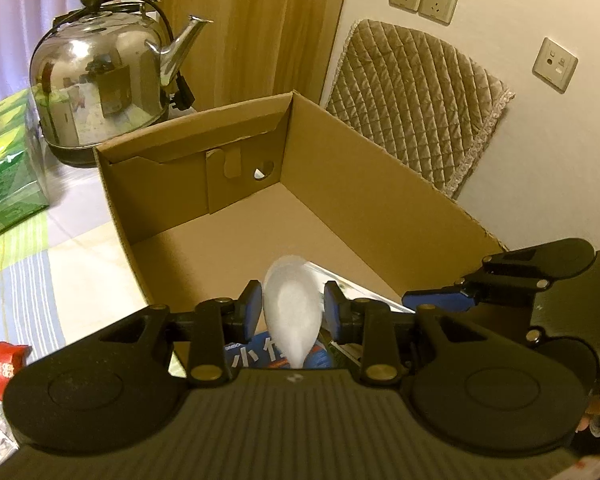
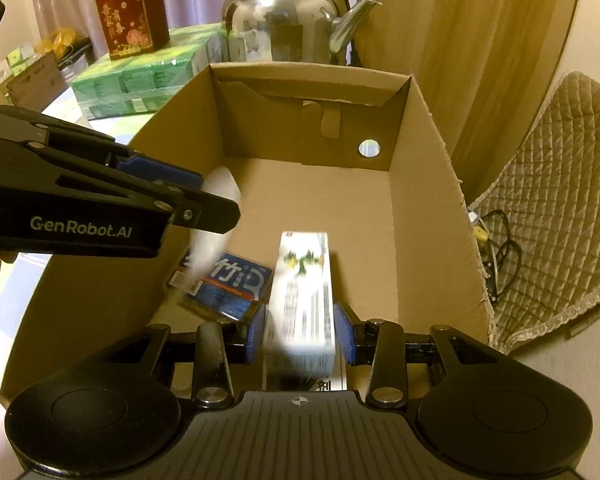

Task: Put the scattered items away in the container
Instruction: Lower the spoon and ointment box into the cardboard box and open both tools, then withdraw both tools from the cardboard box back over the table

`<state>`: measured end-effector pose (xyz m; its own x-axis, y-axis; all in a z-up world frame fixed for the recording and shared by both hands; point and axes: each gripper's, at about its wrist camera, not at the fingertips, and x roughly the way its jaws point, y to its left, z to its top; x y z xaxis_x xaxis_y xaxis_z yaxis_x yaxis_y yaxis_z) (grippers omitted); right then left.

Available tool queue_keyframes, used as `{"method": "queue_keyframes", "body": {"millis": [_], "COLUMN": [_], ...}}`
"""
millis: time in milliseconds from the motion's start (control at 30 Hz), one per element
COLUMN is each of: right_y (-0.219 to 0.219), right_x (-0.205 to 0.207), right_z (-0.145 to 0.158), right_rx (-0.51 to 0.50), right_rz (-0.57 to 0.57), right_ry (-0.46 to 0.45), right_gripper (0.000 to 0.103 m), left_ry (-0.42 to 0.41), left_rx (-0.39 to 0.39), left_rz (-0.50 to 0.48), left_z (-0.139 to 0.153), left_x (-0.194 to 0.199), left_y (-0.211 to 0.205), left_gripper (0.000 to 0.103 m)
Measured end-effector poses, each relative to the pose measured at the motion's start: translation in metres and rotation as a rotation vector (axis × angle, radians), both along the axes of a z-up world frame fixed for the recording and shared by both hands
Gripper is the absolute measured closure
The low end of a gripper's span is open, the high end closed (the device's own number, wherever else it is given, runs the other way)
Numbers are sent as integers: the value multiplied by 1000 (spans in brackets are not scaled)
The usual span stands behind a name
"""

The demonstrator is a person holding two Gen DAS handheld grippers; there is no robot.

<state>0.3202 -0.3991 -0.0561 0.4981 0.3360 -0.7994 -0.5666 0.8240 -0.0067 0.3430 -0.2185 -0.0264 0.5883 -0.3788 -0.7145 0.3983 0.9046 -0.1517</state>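
An open cardboard box [image 1: 380, 184] [image 2: 428, 200] stands in front of both grippers. My left gripper [image 1: 292, 310] [image 2: 204, 196] is over the box's near left side, shut on a smooth white rounded item [image 1: 290, 300] [image 2: 220, 182] that looks blurred. My right gripper [image 2: 302, 332] [image 1: 444, 300] is shut on a long white printed carton [image 2: 304, 280], which tilts down into the box with its far end low. A blue packet [image 2: 228, 284] [image 1: 252, 354] lies on the box floor beside the carton, under the white item.
A steel kettle [image 1: 100, 80] [image 2: 284, 20] stands behind the box. Green wrapped packs [image 1: 4, 168] [image 2: 140, 76] and a red gift box [image 2: 130, 12] sit at the far left. A red sachet [image 1: 8, 364] lies on the striped cloth. A quilted cushion [image 2: 560, 208] and cables [image 2: 496, 240] are on the right.
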Motion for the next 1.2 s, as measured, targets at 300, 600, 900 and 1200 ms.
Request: {"method": "queue_keyframes", "body": {"millis": [300, 600, 900, 1200], "right_y": [0, -3, -2, 40], "right_x": [-14, -42, -85, -146], "right_z": [18, 50, 83, 92], "right_rx": [16, 53, 132, 215], "right_rz": [0, -11, -12, 96], "right_ry": [-30, -85, -134, -120], "right_gripper": [47, 44, 35, 29], "left_ry": [-26, -84, -123, -114], "left_rx": [-11, -38, -31, 19], "left_rz": [24, 81, 186, 281], "left_z": [17, 46, 59, 40], "left_x": [-19, -57, -120, -204], "left_y": [15, 52, 115, 174], "left_gripper": [69, 62, 54, 32]}}
